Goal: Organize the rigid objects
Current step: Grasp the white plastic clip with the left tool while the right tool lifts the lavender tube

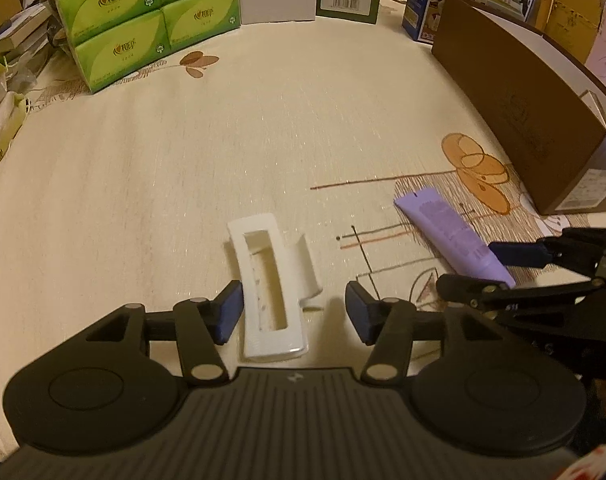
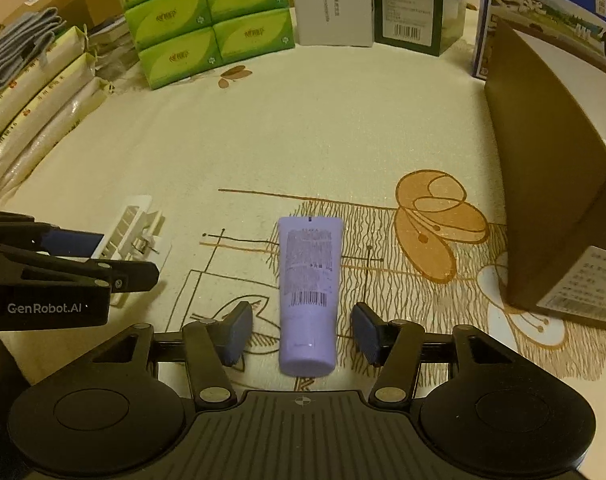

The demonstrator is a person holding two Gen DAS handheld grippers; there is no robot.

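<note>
1. Left wrist view: left gripper (image 1: 293,312) has its jaws spread wide, and the white hair clip (image 1: 269,288) lies lower centre between the pads on the tablecloth (image 1: 183,184). The left pad looks to be touching or just beside the clip's edge; the right pad stands apart.
2. Judgement: the clip is light, stiff plastic, smooth and probably brittle at the hinge. Grip across the long frame bars, not the curved lever.
3. The purple tube (image 1: 451,236) lies at right, with the right gripper's fingers around its lower end. A brown box (image 1: 523,120) stands in the upper right and green tissue packs (image 1: 143,20) in the upper left, both well apart.
4. Right wrist view: right gripper (image 2: 303,334) is open, astride the tube's (image 2: 308,296) cap end, neither pad touching. The tube is light and slippery with a soft body; the cap end is firmest.
5. The left gripper (image 2: 115,256) and clip (image 2: 131,228) sit at left, near but clear. The box (image 2: 551,184) walls off the right edge.
</note>
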